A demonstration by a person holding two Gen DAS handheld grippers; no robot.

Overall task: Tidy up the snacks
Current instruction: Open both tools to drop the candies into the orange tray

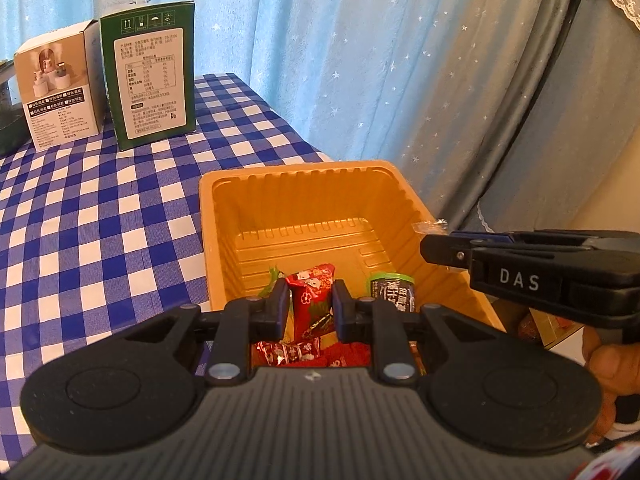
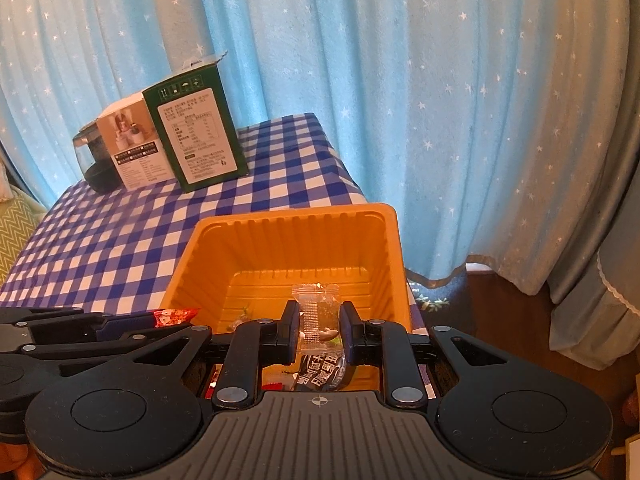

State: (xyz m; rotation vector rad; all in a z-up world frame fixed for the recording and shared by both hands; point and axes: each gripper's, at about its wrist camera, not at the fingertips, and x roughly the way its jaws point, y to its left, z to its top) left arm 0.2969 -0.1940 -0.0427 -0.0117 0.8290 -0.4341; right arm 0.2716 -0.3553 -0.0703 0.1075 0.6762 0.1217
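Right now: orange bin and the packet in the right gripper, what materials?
Orange bin: looks like thin moulded plastic, semi-gloss, with ribbed walls and a rolled rim. Clear packet in the right gripper: likely transparent plastic film, glossy, with crimped serrated ends and contents visible through it.

The left gripper (image 1: 310,308) is showing a ribbed grey body, two round black side discs, black link arms with silver rivets and black fingers (image 1: 280,304) lined with blue pads. The right gripper (image 2: 319,330) is showing the same build, with a small crosshair mark sitting on its grey ribbed top, and from the side it is displaying white letters "DAS" on a black block plus a small silver screw. A red-and-white patterned sleeve (image 1: 618,460) is peeking in at the lower corner.
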